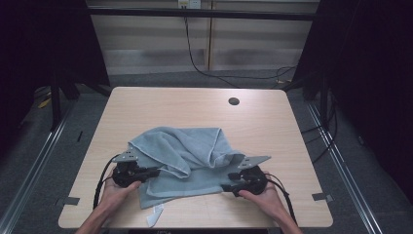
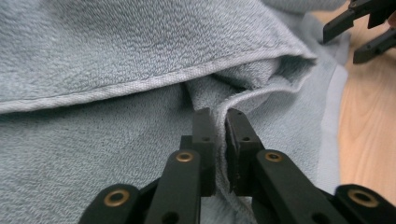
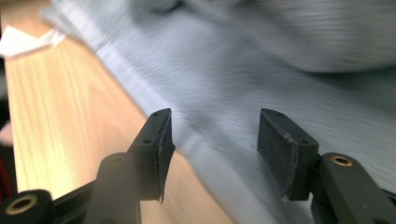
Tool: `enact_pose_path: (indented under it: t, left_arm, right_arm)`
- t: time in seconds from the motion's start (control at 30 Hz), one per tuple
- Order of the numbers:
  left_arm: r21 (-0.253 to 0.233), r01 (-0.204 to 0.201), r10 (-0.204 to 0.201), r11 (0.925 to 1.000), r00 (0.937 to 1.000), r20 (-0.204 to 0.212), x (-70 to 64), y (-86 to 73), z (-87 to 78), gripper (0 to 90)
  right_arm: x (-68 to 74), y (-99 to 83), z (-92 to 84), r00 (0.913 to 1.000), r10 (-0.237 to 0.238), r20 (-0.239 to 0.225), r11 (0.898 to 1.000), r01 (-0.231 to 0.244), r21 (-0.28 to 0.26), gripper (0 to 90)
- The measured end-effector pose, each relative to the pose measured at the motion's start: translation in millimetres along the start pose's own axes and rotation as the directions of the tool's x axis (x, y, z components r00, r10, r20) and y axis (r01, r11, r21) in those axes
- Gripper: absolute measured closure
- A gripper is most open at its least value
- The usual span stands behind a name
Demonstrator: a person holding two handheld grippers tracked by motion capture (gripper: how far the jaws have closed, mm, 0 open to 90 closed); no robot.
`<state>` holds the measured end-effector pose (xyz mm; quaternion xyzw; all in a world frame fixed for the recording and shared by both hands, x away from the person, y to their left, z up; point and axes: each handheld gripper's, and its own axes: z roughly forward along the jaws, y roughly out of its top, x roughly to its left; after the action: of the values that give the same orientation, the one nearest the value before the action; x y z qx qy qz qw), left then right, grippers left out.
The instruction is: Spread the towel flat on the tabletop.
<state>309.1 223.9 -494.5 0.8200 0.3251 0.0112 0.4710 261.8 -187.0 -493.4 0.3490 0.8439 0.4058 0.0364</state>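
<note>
Here, a rumpled grey towel (image 1: 187,158) is seen bunched on the near half of the table (image 1: 146,102), its long axis running left to right between the two hands. A fold near its left edge is pinched between the nearly closed jaws of the left gripper (image 2: 220,116), while the right gripper (image 3: 212,135) is held with jaws well apart and empty. The towel's near hem (image 3: 140,86) lies between and just beyond those open jaws, so the next grasp is judged to fall to the right hand.
</note>
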Motion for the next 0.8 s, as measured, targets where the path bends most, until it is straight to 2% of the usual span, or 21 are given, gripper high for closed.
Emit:
enact_pose_path:
  t: [0.03,0.07,0.1,0.13,0.17,0.23,0.27,0.3,0.33,0.37,0.4,0.43,0.47,0.5,0.53,0.6,0.63,0.73,0.8]
  left_arm:
    - [-0.010,-0.001,0.001,0.9999,1.0000,0.004,-2.1,1.0,-2.1,79.9]
    - [-0.023,-0.015,0.014,0.9996,0.9999,-0.009,-6.0,2.3,-4.8,75.1]
    - [-0.050,-0.025,0.026,0.9984,0.9997,0.003,-13.9,4.7,-10.8,70.2]
    - [-0.050,-0.025,0.026,0.9984,0.9997,0.003,-13.9,4.7,-10.8,69.5]
    - [-0.066,-0.042,0.043,0.9969,0.9989,0.019,-19.6,5.4,-15.8,68.7]
    - [-0.072,-0.066,0.068,0.9952,0.9970,0.036,-28.3,1.6,-26.2,66.9]
    - [-0.072,-0.066,0.068,0.9952,0.9970,0.036,-28.3,1.6,-26.2,66.7]
    - [-0.050,-0.077,0.079,0.9958,0.9958,0.045,-30.2,-4.0,-28.4,65.8]
    - [-0.050,-0.077,0.079,0.9958,0.9958,0.045,-30.2,-4.0,-28.4,65.4]
    - [-0.001,-0.096,0.096,0.9954,0.9940,0.053,-30.1,-12.1,-27.5,64.5]
    - [-0.001,-0.096,0.096,0.9954,0.9940,0.053,-30.1,-12.1,-27.5,62.7]
    - [0.022,-0.099,0.097,0.9949,0.9941,0.048,-29.6,-15.9,-25.8,60.8]
    - [0.054,-0.126,0.124,0.9905,0.9912,0.047,-29.7,-21.8,-20.9,59.9]
    - [0.057,-0.122,0.118,0.9909,0.9905,0.071,-30.3,-22.9,-17.8,58.1]
    - [0.057,-0.122,0.118,0.9909,0.9905,0.071,-30.3,-22.9,-17.8,56.3]
    - [0.077,-0.148,0.141,0.9860,0.9864,0.084,-33.7,-23.1,-11.3,54.8]
    - [0.107,-0.176,0.168,0.9786,0.9827,0.078,-36.0,-23.2,-6.0,52.4]
    - [0.108,-0.179,0.171,0.9778,0.9821,0.078,-36.5,-24.3,-3.0,49.1]
    - [0.111,-0.179,0.172,0.9776,0.9826,0.071,-37.3,-24.5,-2.8,48.2]
  right_arm:
    - [-4.5,-2.5,-7.5,0.9997,0.021,0.015,1.000,-0.021,-0.014,45.5]
    - [-14.3,-11.4,-22.8,0.9974,0.040,0.060,0.999,-0.039,-0.027,46.8]
    - [-17.5,-16.5,-28.0,0.9966,0.045,0.070,0.999,-0.042,-0.033,47.8]
    - [-17.5,-16.5,-28.0,0.9966,0.045,0.070,0.999,-0.042,-0.033,47.8]
    - [-21.0,-26.2,-35.7,0.9954,0.049,0.082,0.998,-0.046,-0.044,47.9]
    - [-21.9,-30.8,-37.9,0.9943,0.047,0.095,0.998,-0.044,-0.038,47.0]
    - [-22.5,-31.9,-37.1,0.9940,0.038,0.102,0.999,-0.035,-0.032,46.4]
    - [-22.7,-32.0,-35.7,0.9941,0.033,0.104,0.999,-0.030,-0.029,45.1]
    - [-22.5,-32.1,-33.7,0.9937,0.025,0.109,0.999,-0.023,-0.023,44.3]
    - [-21.8,-32.2,-30.4,0.9939,0.014,0.109,1.000,-0.013,-0.011,43.4]
    - [-20.7,-32.3,-28.8,0.9926,-0.004,0.121,1.000,0.005,-0.008,41.5]
    - [-18.8,-32.4,-27.4,0.9921,-0.011,0.125,1.000,0.012,-0.009,40.1]
    - [-17.1,-32.4,-25.8,0.9909,-0.024,0.133,1.000,0.025,-0.011,40.0]
    - [-14.0,-32.1,-24.4,0.9874,-0.050,0.150,0.999,0.051,0.001,39.9]
    - [-14.0,-32.1,-24.4,0.9874,-0.050,0.150,0.999,0.051,0.001,39.9]
    - [-10.9,-32.3,-22.9,0.9824,-0.079,0.169,0.997,0.079,0.008,40.5]
    - [-9.6,-32.1,-22.7,0.9780,-0.089,0.189,0.996,0.087,0.015,46.9]
    - [-11.6,-31.5,-25.4,0.9763,-0.078,0.202,0.997,0.077,0.013,68.1]
    - [-14.9,-31.1,-27.7,0.9843,-0.043,0.171,0.999,0.042,0.011,77.6]
